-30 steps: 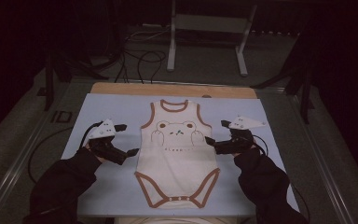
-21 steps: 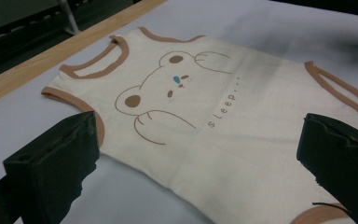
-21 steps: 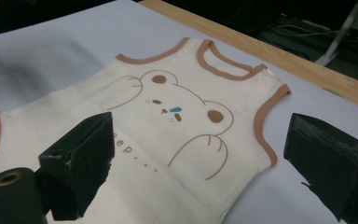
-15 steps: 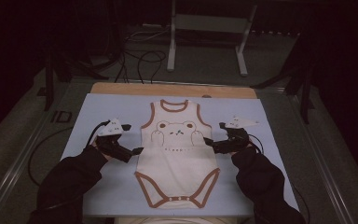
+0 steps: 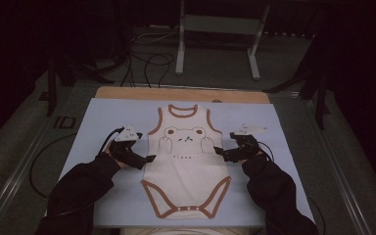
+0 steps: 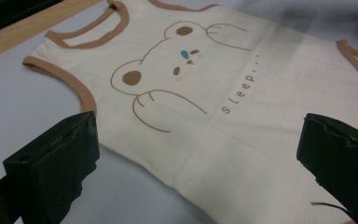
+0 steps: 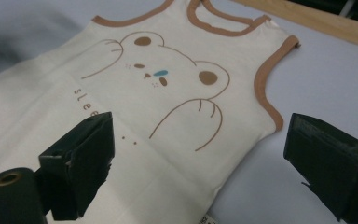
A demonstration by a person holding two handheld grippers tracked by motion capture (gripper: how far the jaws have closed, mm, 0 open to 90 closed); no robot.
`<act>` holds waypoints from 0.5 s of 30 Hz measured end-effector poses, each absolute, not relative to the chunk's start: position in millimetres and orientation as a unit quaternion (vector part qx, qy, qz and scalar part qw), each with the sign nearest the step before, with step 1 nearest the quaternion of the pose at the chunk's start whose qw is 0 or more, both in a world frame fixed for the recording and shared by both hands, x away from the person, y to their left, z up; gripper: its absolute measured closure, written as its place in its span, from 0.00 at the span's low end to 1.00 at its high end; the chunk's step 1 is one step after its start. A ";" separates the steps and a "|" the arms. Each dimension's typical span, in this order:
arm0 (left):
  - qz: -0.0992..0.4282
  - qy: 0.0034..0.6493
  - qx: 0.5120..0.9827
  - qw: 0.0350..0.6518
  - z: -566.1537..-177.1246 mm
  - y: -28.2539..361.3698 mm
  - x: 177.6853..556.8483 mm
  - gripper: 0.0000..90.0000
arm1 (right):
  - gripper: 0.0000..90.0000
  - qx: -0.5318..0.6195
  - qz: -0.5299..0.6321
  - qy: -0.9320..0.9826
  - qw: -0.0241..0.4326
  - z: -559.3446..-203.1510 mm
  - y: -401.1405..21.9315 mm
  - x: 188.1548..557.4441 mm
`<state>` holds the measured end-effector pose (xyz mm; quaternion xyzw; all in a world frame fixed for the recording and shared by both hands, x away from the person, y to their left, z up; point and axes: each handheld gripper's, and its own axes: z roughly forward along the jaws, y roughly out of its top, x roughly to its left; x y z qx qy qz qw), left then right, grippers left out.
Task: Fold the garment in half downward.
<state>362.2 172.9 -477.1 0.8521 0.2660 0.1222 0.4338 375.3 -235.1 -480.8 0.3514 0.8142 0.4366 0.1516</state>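
I have the cream bodysuit (image 5: 186,159) flat mid-mat, neck toward the far edge. Left gripper (image 5: 148,158) and right gripper (image 5: 219,151) sit at its side hems, jaws spread — I'd slide one jaw under each hem, pinching only fabric, evenly.

In the left gripper view, the bodysuit (image 6: 242,116) is cut off by the right and lower picture edges, so its snap end is not seen; its far right part is blurred. In the right gripper view, part of the printed word (image 7: 86,105) on the bodysuit is covered by one black jaw. In the high view, that word is too small to be read.
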 end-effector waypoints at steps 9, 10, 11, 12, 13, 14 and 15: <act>0.105 0.294 0.861 0.401 -489.5 168.4 369.8 0.00 | 0.10 0.352 0.414 0.827 0.144 -494.5 -233.7 382.5; 0.097 0.296 0.861 0.401 -490.6 168.3 370.4 0.00 | 0.10 0.353 0.414 0.827 0.141 -496.2 -233.9 383.0; 0.094 0.296 0.863 0.399 -491.7 168.2 371.0 0.00 | 0.10 0.354 0.411 0.829 0.138 -497.7 -234.0 383.5; 0.092 0.298 0.864 0.394 -492.9 167.8 371.5 0.00 | 0.10 0.356 0.410 0.829 0.135 -499.0 -233.8 383.6; 0.092 0.299 0.866 0.391 -494.0 167.0 371.7 0.00 | 0.10 0.357 0.411 0.828 0.134 -500.5 -233.7 383.9; 0.096 0.303 0.867 0.384 -495.1 165.7 371.8 0.00 | 0.10 0.359 0.409 0.829 0.129 -501.6 -233.3 383.8; 0.100 0.306 0.870 0.374 -496.4 164.5 372.4 0.00 | 0.10 0.360 0.406 0.830 0.127 -502.9 -233.0 384.4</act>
